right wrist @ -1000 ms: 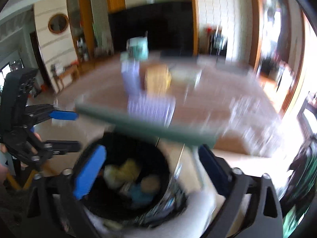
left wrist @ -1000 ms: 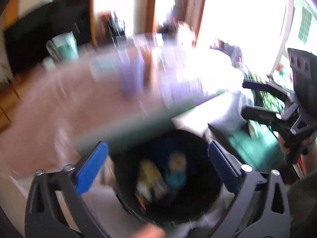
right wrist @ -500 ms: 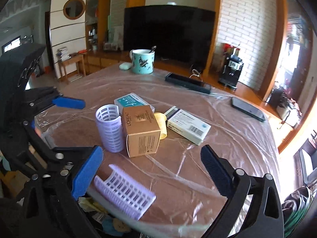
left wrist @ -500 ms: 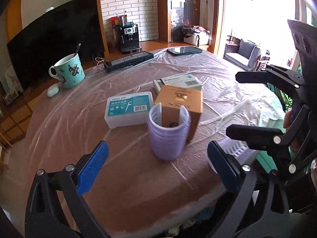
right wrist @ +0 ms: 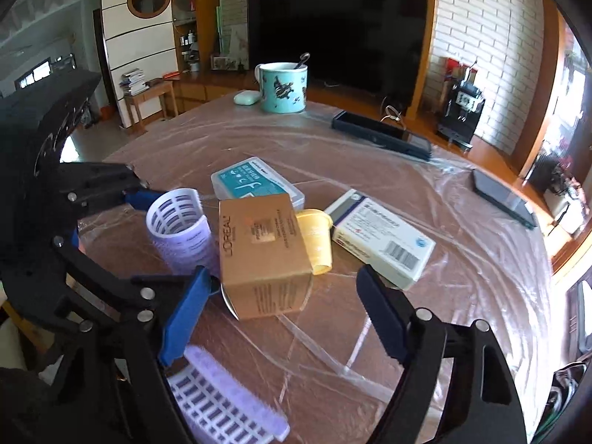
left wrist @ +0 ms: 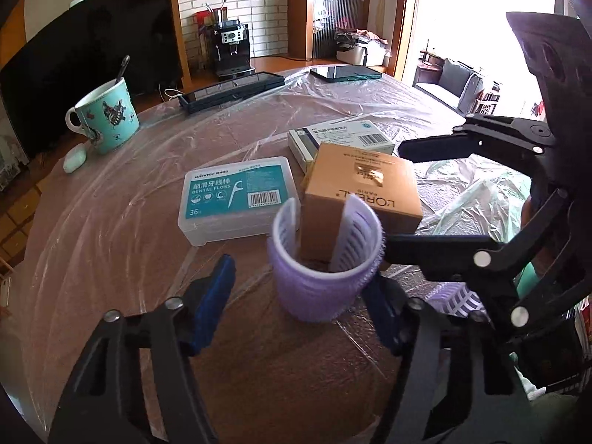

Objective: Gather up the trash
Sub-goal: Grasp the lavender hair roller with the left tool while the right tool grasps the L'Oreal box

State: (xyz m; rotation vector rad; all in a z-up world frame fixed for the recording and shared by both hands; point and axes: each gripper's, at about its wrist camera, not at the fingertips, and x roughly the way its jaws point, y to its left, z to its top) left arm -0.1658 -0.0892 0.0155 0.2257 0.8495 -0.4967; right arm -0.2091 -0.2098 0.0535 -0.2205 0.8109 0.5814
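An upright purple hair roller (left wrist: 325,277) stands on the plastic-covered table (left wrist: 111,259). My left gripper (left wrist: 299,281) straddles it. Its jaws are closing, with a gap still showing at the left blue pad (left wrist: 214,299). Behind the roller stands a brown L'Oreal box (right wrist: 262,259). My right gripper (right wrist: 284,273) frames that box, jaws closing, and neither pad touches it. In the right wrist view the roller (right wrist: 181,229) sits between the left gripper's fingers (right wrist: 140,196). A second purple roller (right wrist: 222,403) lies near the table edge.
A dental floss box (left wrist: 236,196), a white medicine box (left wrist: 340,137) and a small yellow cup (right wrist: 314,236) crowd around the brown box. Farther back are a teal mug (left wrist: 107,114), an earbud case (left wrist: 74,159), a black remote (left wrist: 233,90) and a phone (left wrist: 344,72).
Both grippers swung from above the black bin to the table. They have moved in on the roller and the box, and both pairs of jaws have narrowed.
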